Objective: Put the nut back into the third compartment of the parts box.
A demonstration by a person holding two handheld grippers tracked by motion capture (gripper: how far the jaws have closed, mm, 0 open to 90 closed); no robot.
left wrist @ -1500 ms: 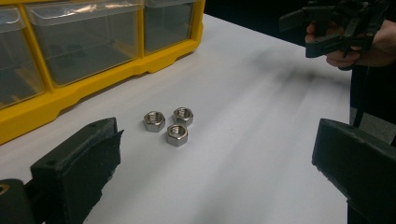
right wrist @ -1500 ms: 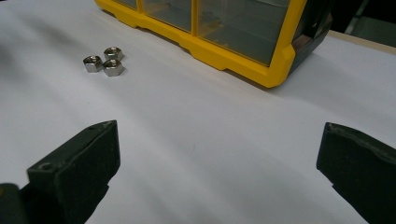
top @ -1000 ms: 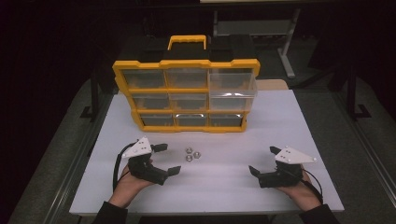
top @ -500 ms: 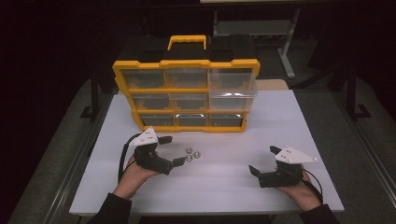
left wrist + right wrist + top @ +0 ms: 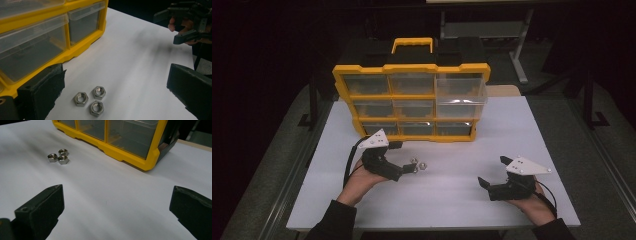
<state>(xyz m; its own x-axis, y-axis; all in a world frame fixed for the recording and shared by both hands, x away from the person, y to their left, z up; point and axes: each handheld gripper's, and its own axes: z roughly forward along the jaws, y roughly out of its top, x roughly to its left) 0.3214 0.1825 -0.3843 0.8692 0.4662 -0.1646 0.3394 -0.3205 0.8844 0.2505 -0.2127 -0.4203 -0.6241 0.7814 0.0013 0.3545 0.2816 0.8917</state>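
Three steel hex nuts (image 5: 418, 164) lie clustered on the white table (image 5: 462, 150), just in front of a yellow organizer case (image 5: 411, 80) with clear drawers. My left gripper (image 5: 405, 158) is open, its jaws on either side of the near edge of the nuts, not touching them. In the left gripper view the nuts (image 5: 91, 100) sit low between the wide-apart jaws of the left gripper (image 5: 113, 80). My right gripper (image 5: 492, 171) rests open near the front right of the table, holding nothing. From the right gripper (image 5: 117, 195) the nuts (image 5: 58, 155) appear far off at the upper left.
The case stands upright at the back of the table, and its top right drawer (image 5: 460, 97) juts out a little. The person's other hand and gripper (image 5: 186, 25) show at the far right of the left gripper view. Dark floor surrounds the table.
My left gripper has moved forward and to the right, up to the nuts. The right gripper has stayed in place.
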